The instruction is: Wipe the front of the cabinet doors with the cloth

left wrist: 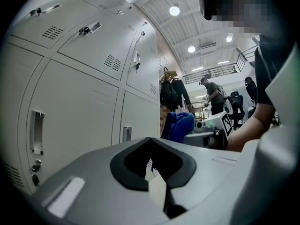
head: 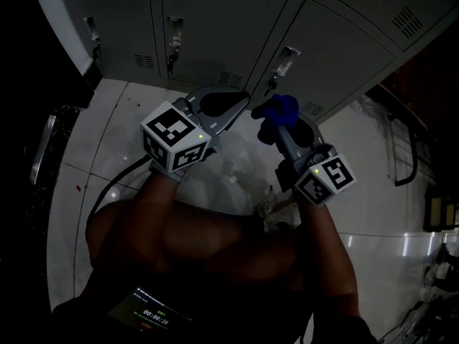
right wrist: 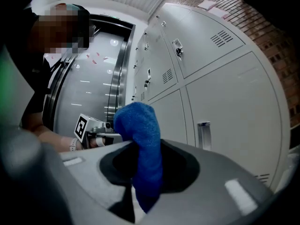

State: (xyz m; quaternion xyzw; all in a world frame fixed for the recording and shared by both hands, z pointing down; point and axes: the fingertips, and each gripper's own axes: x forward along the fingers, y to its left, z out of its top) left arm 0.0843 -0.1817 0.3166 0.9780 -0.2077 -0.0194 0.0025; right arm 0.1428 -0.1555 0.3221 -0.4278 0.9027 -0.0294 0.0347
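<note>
Two handheld grippers, seen from the head view, pointed at a bank of pale grey metal locker doors (head: 215, 27) above a glossy white tiled floor (head: 373, 192).

The right gripper (head: 285, 125) had its fingers pinching a thick blue terry cloth (right wrist: 140, 144). The cloth stood up out of the fingers as a rounded, folded wad, with its lower end hanging down between them. It was held near the lower row of doors, level with a recessed door handle (right wrist: 203, 134). Whether it touched the metal could not be told.

The left gripper (left wrist: 151, 146) had its fingers pressed together with nothing between them. It was held just beside the right gripper, to its left, and faced the same lower doors.

Every locker door in sight was closed, so the compartments' contents were hidden. The doors carried louvred vents (left wrist: 112, 62) and small latch locks (head: 174, 45).

In the left gripper view, dark jackets (left wrist: 171, 93) hung beyond the end of the lockers, and a person (left wrist: 213, 95) stood farther back.
</note>
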